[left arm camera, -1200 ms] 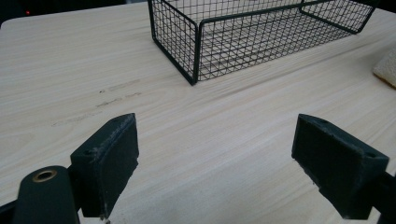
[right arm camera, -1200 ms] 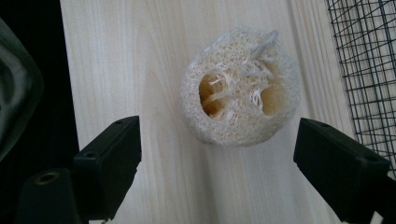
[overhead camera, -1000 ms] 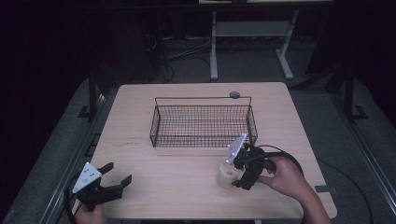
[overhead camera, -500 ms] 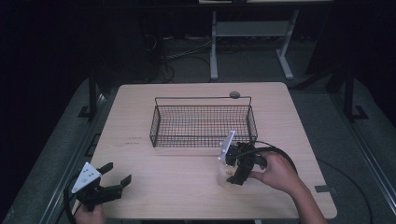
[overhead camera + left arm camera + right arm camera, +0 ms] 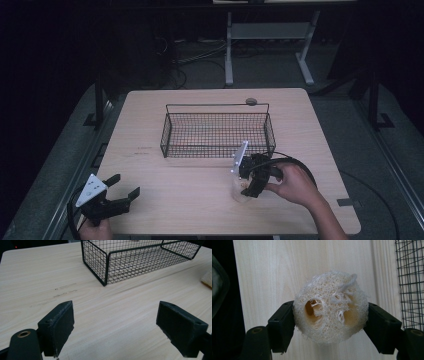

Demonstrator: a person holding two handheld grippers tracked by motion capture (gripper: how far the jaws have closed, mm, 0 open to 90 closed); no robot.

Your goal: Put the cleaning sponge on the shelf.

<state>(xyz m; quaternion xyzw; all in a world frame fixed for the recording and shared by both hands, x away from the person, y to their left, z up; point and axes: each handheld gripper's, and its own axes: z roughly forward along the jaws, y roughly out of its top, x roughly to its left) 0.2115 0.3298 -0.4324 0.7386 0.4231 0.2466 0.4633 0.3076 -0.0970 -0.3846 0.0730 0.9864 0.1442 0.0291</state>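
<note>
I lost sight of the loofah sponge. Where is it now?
The loofah sponge sits clamped in the right gripper, low over the table just in front of the wire basket.

the wire basket (image 5: 217,134) stands mid worktop (image 5: 150,115) with its top open, and its near wall rises just beyond the right gripper (image 5: 245,186), which is clamped on the loofah piece (image 5: 239,191). bare worktop lies open between that gripper and the left gripper (image 5: 122,192), near the front left corner with its jaws spread. a small round disc (image 5: 251,101) sits just behind the basket's far rim.
</note>
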